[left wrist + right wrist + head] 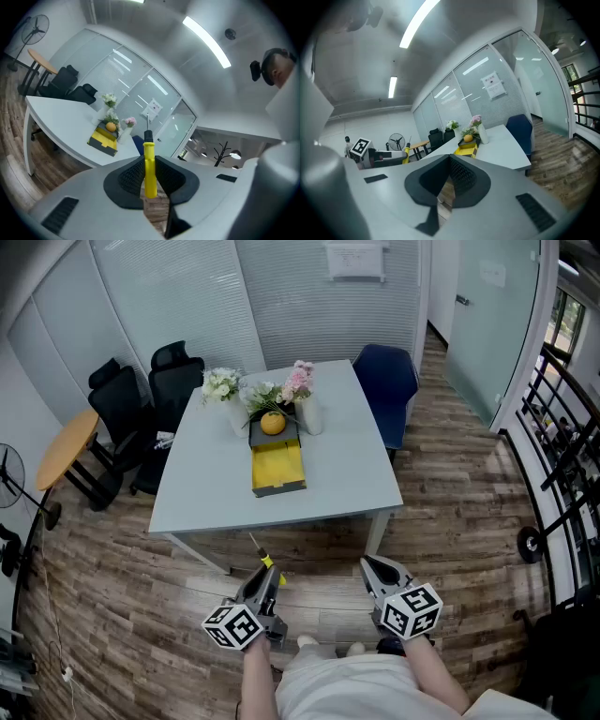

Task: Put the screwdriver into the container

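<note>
A screwdriver point(150, 168) with a yellow handle stands between the jaws of my left gripper point(149, 160), which is shut on it, its metal shaft pointing forward. In the head view the left gripper point(265, 579) hangs over the floor in front of the table, the screwdriver point(266, 562) sticking out towards the table edge. The yellow and black container point(277, 470) lies open on the grey table point(346, 476), well ahead of both grippers. My right gripper point(377, 570) is shut with nothing in it; its jaws meet in the right gripper view point(449, 161).
Behind the container sit an orange point(272, 423) and vases of flowers point(298, 383). A blue chair point(387, 381) stands at the table's far right, black chairs point(145, 395) and a round wooden table point(66, 446) at the left. Wooden floor lies under both grippers.
</note>
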`<state>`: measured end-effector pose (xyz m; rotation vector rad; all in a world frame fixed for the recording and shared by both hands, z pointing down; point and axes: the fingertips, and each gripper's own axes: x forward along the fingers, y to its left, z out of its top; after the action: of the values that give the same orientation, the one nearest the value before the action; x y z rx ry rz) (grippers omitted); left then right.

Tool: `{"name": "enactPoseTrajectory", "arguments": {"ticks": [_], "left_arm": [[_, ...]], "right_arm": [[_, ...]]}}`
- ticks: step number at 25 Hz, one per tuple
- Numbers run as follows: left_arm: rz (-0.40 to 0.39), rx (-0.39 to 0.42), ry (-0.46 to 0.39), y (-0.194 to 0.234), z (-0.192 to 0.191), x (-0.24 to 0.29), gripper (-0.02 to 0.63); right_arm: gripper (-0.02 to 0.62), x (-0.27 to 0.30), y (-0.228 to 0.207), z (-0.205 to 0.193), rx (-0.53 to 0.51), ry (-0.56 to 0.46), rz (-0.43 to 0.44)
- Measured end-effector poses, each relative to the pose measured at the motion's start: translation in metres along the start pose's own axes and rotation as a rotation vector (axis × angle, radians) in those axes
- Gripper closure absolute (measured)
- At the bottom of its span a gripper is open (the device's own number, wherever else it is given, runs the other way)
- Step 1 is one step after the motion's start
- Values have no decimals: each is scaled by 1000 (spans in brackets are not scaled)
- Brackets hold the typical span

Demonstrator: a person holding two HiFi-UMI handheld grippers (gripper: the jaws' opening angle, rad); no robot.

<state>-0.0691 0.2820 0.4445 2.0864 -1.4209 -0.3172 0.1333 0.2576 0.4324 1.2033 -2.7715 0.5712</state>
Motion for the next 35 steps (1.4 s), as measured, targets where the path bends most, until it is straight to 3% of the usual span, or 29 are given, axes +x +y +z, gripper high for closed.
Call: {"name": "enactPoseTrajectory", "arguments": {"ticks": [27, 35], "left_arm": [[43, 40, 24, -16, -15, -19, 540], [62, 21, 38, 4, -10, 9, 540]], "right_arm": [[580, -21, 0, -12, -6, 10, -10], [580, 4, -21, -10, -4, 36, -14]]}}
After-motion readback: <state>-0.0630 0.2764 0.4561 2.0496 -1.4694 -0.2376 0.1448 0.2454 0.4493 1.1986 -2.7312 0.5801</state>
